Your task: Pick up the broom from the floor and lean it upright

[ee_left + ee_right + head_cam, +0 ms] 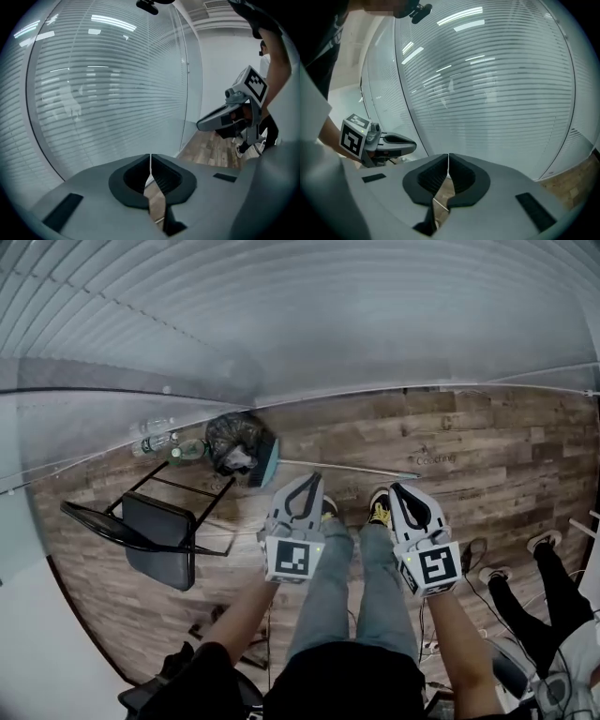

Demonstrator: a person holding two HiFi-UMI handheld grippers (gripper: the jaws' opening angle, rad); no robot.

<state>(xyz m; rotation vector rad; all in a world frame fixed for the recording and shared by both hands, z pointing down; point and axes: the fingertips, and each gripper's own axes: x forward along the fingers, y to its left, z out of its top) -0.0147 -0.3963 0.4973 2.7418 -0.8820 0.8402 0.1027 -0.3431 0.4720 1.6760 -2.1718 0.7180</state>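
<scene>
**Both hand-held grippers empty, broom flat on the floor**

We see the broom (pixel 349 469) lying flat on the wood floor (pixel 487 456), just ahead of the wearer's shoes. Its teal head points left and rests against a black bin bag (pixel 234 441), and its thin handle runs off to the right. It touches neither tool.

The left hand-held gripper (pixel 306 480) has its jaws pressed together with nothing between them; its own view shows the dark pads meeting along a thin seam. The right hand-held gripper (pixel 403 491) is the same, pads together and empty. The two are held side by side above the wearer's legs, tips angled toward the broom handle.

A glass wall with blinds (pixel 309 324) fills the background. Clear bottles (pixel 155 439) lie by the bin bag. A black folding chair (pixel 155 535) stands to the left. A second person's legs (pixel 553 592) show at the right edge.
</scene>
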